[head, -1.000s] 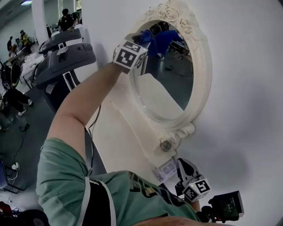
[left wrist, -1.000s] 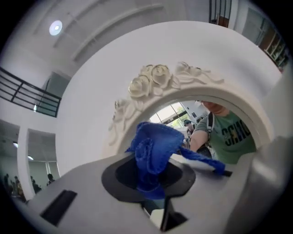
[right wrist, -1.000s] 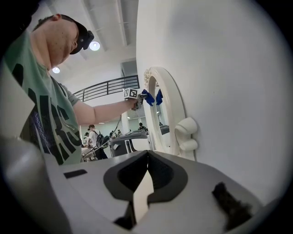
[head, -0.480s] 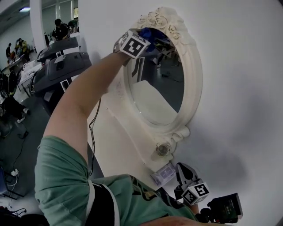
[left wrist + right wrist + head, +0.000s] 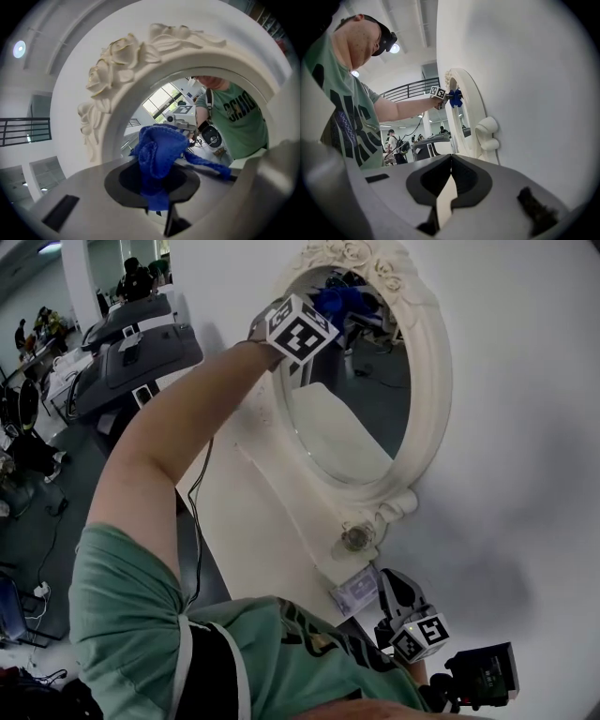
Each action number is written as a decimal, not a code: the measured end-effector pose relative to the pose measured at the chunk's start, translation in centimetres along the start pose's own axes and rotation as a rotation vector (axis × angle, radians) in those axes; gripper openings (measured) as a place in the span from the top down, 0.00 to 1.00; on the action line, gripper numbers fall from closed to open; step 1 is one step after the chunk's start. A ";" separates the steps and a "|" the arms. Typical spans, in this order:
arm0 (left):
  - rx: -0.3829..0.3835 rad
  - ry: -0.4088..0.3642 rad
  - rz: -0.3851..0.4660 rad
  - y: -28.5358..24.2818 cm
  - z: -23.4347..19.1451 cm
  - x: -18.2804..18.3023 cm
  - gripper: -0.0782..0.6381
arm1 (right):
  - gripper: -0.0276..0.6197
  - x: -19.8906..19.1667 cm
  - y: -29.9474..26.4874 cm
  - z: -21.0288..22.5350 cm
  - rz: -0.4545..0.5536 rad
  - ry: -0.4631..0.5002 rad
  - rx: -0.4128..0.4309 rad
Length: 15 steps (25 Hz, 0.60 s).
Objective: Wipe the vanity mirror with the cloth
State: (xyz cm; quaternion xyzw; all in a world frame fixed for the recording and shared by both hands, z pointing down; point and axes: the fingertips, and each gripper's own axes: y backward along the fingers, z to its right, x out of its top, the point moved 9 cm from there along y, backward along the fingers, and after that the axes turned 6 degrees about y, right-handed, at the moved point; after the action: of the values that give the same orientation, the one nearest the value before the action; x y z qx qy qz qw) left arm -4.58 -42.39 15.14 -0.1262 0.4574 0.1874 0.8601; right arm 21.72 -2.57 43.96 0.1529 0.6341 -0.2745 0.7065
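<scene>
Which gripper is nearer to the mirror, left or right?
Left. The left gripper holds the blue cloth at the top of the mirror; the right gripper is below it, shut.

A plain white wall [image 5: 525,427] carries everything here. Mounted flat against it is the oval vanity mirror [image 5: 361,427], its thick cream frame topped with moulded roses [image 5: 361,254] and ending below in a curled scroll [image 5: 394,510], with a small round knob [image 5: 356,539] just under that. Left of the mirror the wall turns into a narrow white side face [image 5: 267,502]. A small pale label [image 5: 354,592] is stuck lower down, beneath the knob. Further left and well below is a dark grey floor [image 5: 56,521], on which treadmills [image 5: 131,357] stand.
</scene>
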 end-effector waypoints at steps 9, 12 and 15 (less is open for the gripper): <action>-0.110 -0.068 0.012 4.7 17.3 -7.7 0.78 | 0.94 0.2 -1.5 -1.3 -0.034 -0.014 0.059; -0.159 -0.031 0.017 6.1 23.2 -10.9 0.78 | 0.94 -0.4 -1.4 -1.0 -0.079 -0.004 0.054; -0.274 0.031 -0.004 7.4 27.7 -13.3 0.78 | 0.94 -0.9 -1.1 -0.8 -0.108 -0.008 0.039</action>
State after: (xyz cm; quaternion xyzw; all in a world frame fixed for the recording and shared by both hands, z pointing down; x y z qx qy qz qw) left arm 5.86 -27.77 41.10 -0.2464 0.4406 0.2444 0.8279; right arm 20.39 -2.86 44.88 0.1312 0.6333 -0.3252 0.6900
